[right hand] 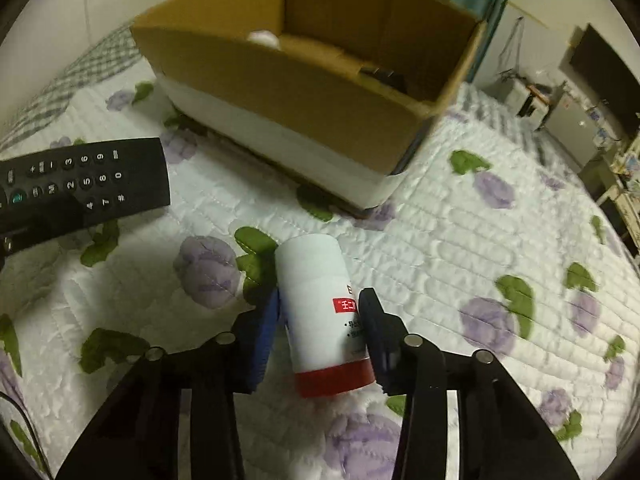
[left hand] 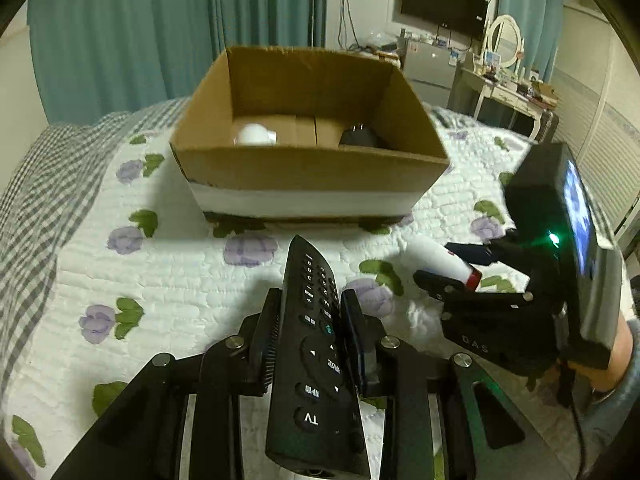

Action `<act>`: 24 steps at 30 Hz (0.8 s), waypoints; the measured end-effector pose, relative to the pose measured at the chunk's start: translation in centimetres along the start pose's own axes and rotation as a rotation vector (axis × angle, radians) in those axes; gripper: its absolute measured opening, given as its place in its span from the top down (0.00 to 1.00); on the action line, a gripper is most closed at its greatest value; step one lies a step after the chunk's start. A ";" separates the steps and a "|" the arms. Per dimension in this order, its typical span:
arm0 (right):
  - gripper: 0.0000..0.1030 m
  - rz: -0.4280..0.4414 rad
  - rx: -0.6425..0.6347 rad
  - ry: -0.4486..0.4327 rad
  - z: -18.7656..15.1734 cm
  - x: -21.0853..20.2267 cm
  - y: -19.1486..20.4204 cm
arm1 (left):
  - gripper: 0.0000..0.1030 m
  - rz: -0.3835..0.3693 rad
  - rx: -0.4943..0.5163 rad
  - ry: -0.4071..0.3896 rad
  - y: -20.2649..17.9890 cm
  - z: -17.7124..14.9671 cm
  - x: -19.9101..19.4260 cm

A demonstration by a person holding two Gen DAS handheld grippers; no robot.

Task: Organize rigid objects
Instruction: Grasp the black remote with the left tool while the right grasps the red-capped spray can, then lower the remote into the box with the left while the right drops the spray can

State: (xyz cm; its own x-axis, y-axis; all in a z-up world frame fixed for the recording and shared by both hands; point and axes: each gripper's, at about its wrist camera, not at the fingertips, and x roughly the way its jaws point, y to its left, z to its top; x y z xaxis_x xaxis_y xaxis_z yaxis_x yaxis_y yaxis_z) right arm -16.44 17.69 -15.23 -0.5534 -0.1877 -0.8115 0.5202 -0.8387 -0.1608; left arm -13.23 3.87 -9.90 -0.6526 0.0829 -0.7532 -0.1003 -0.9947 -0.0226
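My left gripper [left hand: 310, 304] is shut on a black TV remote [left hand: 316, 360], held above the flowered quilt with its number keys pointing toward the cardboard box [left hand: 304, 168]. The same remote [right hand: 80, 184] shows at the left of the right wrist view. My right gripper [right hand: 320, 308] is shut on a white bottle with a red cap [right hand: 320, 312], which lies on its side on the quilt. In the left wrist view that bottle [left hand: 440, 258] sits between the right gripper's fingers [left hand: 436, 280]. Inside the box lie a white round object [left hand: 254, 135] and a dark object [left hand: 358, 136].
The box [right hand: 280, 92] stands open on the bed, straight ahead of both grippers. A checked pillow [left hand: 44, 168] lies at the left. Teal curtains [left hand: 120, 28], a wall TV [left hand: 444, 4], a small fridge [left hand: 430, 66] and a dressing table [left hand: 508, 92] stand beyond the bed.
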 end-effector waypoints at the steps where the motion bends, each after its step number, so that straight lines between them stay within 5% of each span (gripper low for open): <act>1: 0.63 -0.011 0.002 -0.014 -0.1 -0.7 0.0 | 0.71 -0.002 0.002 -0.012 0.0 0.2 -0.6; 15: 0.65 -0.047 0.104 -0.266 6.2 -11.2 -2.4 | 0.71 -0.010 0.042 -0.237 -0.1 9.2 -5.8; 24: 0.65 -0.043 0.131 -0.346 11.2 -10.3 -5.1 | 0.71 0.020 0.073 -0.254 0.2 16.3 0.5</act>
State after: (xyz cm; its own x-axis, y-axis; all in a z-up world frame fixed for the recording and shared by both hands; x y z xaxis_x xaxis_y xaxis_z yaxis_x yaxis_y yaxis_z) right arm -20.65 18.14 0.26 -0.7719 -0.2933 -0.5640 0.4161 -0.9039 -0.0995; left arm -25.86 4.66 0.41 -0.8218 0.0853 -0.5633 -0.1334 -0.9901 0.0447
